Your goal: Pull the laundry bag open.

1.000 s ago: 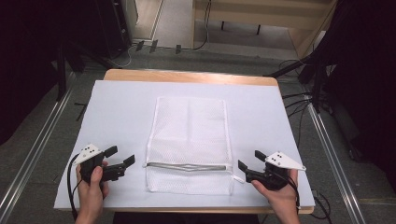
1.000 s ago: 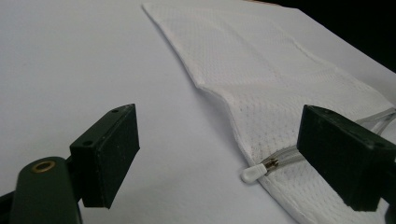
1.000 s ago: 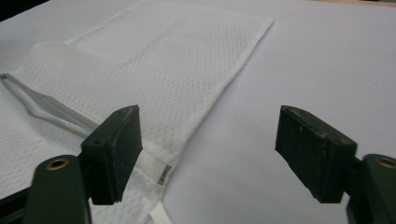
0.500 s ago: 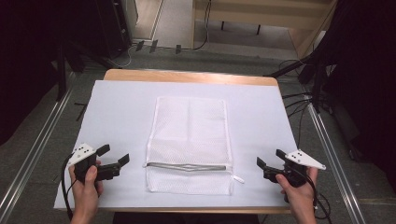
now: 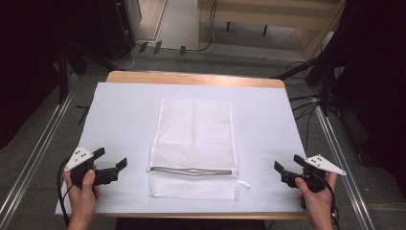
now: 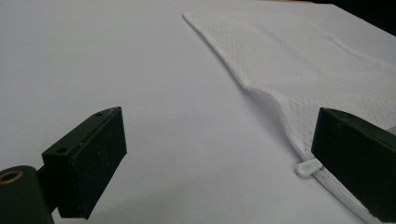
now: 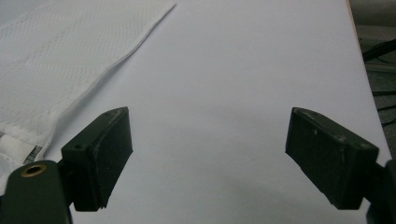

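Bag: a white rectangular mesh laundry bag [image 5: 195, 148] lies flat on the white sheet [image 5: 119, 120] that covers the wooden table, roughly centred, its long axis running away from the person.
Zipper: a grey zipper line [image 5: 191, 170] crosses the bag near its front edge; a small white pull tab [image 5: 244, 183] sticks out at the bag's right side.
Left gripper: the black two-jaw left gripper [image 5: 115, 168] sits near the bag's front-left edge, apart from it, jaws wide and holding nothing.
Right gripper: the black two-jaw right gripper [image 5: 282, 171] sits farther off the bag's front-right corner, jaws wide and holding nothing.
Step in hand: likely an approach to the bag's zipper end from both sides.
Doing it well: come in low along the sheet, pinch only the mesh hem or the tab, and avoid catching the sheet beneath; one gripper should pin the bag while the other pulls.
Hard to make out: in the left gripper view a small white tab [image 6: 308, 166] at the bag's edge is partly covered by a jaw; whether the zipper is shut all along cannot be told; the bag's contents, if any, are not discernible.
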`<state>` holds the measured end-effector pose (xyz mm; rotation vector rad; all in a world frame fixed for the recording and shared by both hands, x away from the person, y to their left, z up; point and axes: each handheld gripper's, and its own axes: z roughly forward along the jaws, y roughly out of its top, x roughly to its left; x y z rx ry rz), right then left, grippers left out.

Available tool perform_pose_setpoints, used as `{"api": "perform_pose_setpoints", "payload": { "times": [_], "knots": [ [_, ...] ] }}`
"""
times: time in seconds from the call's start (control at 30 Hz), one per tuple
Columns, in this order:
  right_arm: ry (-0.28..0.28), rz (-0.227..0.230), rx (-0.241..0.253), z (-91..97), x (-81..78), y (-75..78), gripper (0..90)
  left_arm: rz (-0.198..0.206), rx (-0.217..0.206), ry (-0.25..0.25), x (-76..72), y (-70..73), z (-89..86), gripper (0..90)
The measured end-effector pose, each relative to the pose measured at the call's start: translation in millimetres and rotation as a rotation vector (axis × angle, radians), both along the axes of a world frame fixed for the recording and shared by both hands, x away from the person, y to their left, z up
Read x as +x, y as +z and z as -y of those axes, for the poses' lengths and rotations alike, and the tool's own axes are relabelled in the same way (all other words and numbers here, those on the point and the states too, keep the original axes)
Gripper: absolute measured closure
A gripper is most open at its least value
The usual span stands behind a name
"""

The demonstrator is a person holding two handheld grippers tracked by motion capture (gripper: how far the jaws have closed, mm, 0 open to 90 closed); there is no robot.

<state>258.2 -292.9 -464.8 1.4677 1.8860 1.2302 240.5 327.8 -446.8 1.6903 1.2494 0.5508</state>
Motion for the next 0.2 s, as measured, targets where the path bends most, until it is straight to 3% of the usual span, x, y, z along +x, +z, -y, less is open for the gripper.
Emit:
{"api": "perform_pose_setpoints", "payload": {
  "times": [0.2],
  "knots": [
    [0.001,-0.001,-0.002,-0.3,0.6,-0.6,15.4,-0.002,0.011,-0.001,0.7,-1.0,1.8,2.9]
  ]
}}
